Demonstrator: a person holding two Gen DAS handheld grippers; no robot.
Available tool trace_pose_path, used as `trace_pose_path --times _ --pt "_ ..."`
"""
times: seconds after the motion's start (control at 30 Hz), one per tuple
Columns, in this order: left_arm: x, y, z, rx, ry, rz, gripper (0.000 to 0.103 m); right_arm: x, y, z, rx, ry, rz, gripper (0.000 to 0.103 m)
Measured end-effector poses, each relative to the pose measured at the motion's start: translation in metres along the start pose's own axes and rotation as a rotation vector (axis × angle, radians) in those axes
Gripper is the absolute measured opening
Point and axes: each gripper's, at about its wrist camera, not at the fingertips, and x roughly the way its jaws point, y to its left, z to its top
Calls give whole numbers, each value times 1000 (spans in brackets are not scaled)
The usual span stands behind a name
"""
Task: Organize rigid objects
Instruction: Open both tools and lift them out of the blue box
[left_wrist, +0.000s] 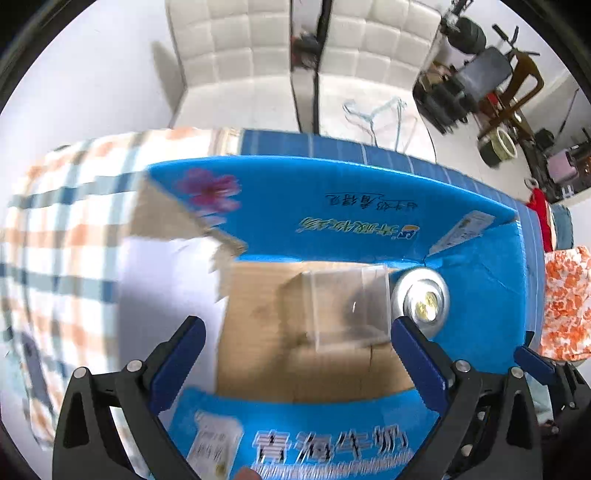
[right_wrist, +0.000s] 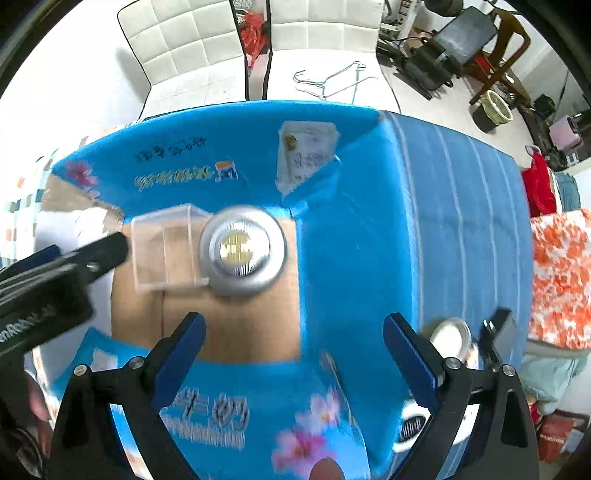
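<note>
chairs behind box, hangers beyond

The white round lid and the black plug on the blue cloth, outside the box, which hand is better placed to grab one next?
Probably right. The white round lid and black plug lie just beside the open right tool; the open left tool hangs over the blue cardboard box.

2 white quilted chairs stand on the pale floor; a brown chair sits beyond.
</note>
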Motion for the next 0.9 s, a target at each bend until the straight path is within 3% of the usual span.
trace_pose_path --times 0.23,0.67,0.9 --pt "-67 -10 -40 7 -99 77 103 -65 -1 -54 -6 -87 60 99" --pt "-168 -15 -96 0 -206 44 103 -185 -2 -128 -58 -209 167 99" --pt "-191 -34 -113 13 -245 10 103 -208 -22 -148 -27 -226 214 99"
